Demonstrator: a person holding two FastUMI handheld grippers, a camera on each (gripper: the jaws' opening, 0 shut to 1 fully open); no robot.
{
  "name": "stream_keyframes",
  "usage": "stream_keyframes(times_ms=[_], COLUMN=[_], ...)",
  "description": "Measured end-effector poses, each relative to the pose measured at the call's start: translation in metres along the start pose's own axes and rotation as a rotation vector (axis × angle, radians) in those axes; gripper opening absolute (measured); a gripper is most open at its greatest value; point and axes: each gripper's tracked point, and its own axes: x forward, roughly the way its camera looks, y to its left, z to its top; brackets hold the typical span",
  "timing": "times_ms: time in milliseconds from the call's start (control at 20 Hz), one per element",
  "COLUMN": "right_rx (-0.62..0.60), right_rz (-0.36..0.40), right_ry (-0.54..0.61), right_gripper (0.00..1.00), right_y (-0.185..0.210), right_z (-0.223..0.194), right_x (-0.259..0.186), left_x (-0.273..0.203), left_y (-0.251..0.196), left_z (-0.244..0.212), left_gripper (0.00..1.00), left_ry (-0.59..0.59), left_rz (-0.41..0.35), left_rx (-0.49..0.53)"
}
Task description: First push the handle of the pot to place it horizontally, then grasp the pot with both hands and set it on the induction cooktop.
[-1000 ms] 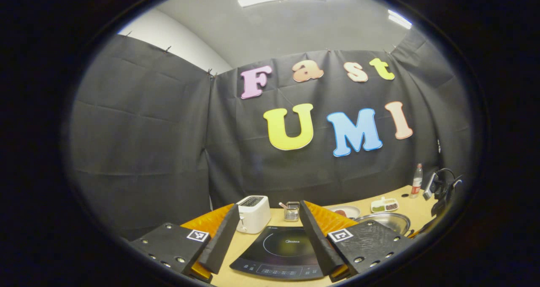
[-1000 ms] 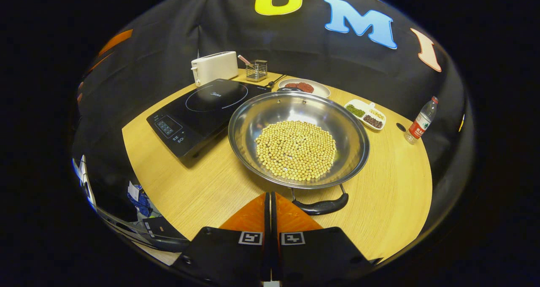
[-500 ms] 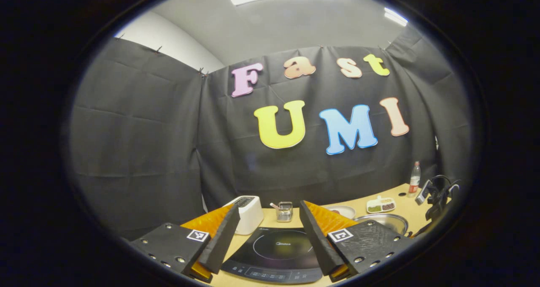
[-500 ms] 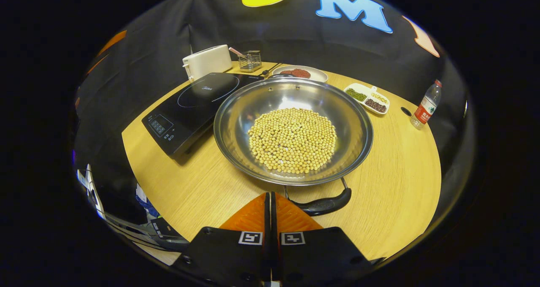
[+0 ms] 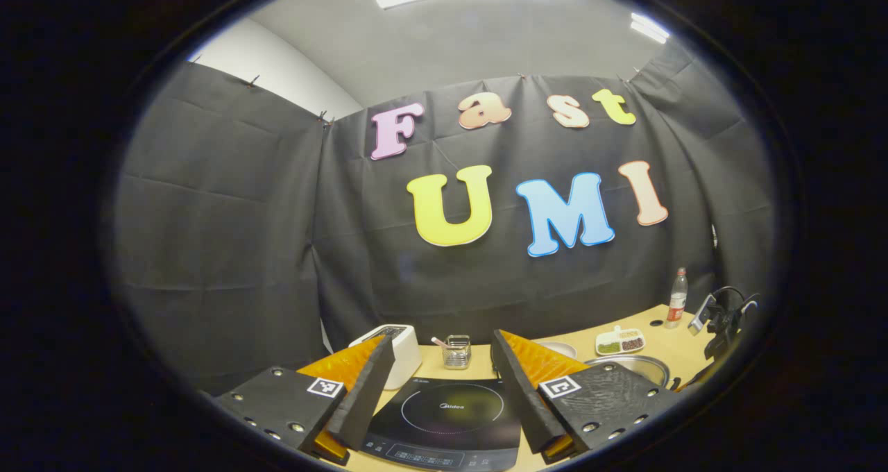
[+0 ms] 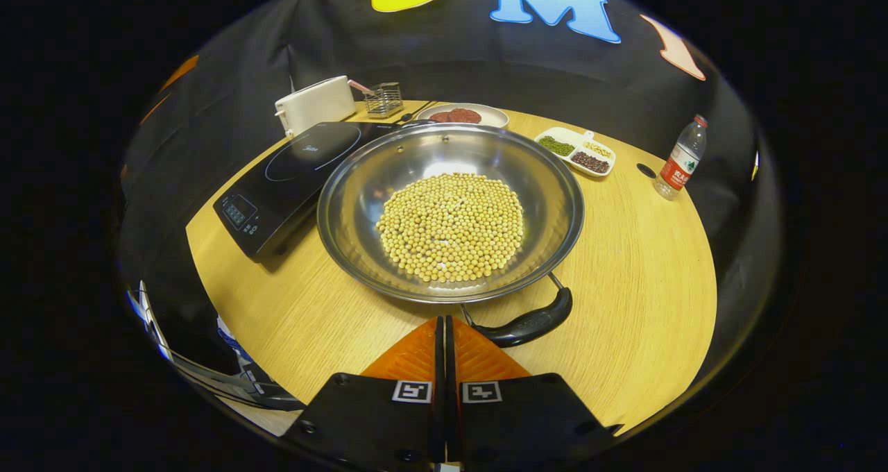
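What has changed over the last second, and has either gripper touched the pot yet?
The right gripper, fingers together, has closed in beside the pot's near handle, which has swung rightwards with the pot; contact is unclear. The left gripper stays open above the induction cooktop. Nothing grasped.

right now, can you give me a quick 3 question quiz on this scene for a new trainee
1. True or false: the right gripper has its fingers closed together, just short of the pot handle.
2. What fills the pot? A) yellow beans B) water C) rice D) nothing
3. Fill in: the left gripper is open and hangs over the ______.

Key:
1. True. The fingers meet with nothing between them, and the handle lies just ahead and to their right.
2. A. A round heap of yellow beans covers the bottom.
3. Induction cooktop, seen between its spread fingers.
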Motion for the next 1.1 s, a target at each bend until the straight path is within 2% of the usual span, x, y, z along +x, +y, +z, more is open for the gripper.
stream_keyframes(times_ms=[150, 600, 700, 1100], right_rx=[0.025, 0.049, 0.052, 0.072], right_rz=[-0.015, -0.061, -0.068, -0.082], right_ry=[-0.001, -0.003, -0.002, -0.010], right_gripper=[0.00, 0.02, 0.00, 0.02], right_y=[-0.011, -0.047, -0.054, -0.083], right_z=[0.002, 0.010, 0.010, 0.016], right_x=[0.001, 0.005, 0.007, 0.012], left_x=[0.002, 0.007, 0.007, 0.013], left_y=[-0.002, -0.006, -0.010, -0.033], left_z=[-0.001, -0.004, -0.003, -0.006], left_gripper=[0.84, 0.84, 0.84, 0.84], left_ry=[0.003, 0.010, 0.011, 0.022], left_rz=[0.001, 0.017, 0.019, 0.026], left_rx=[0.003, 0.014, 0.014, 0.023])
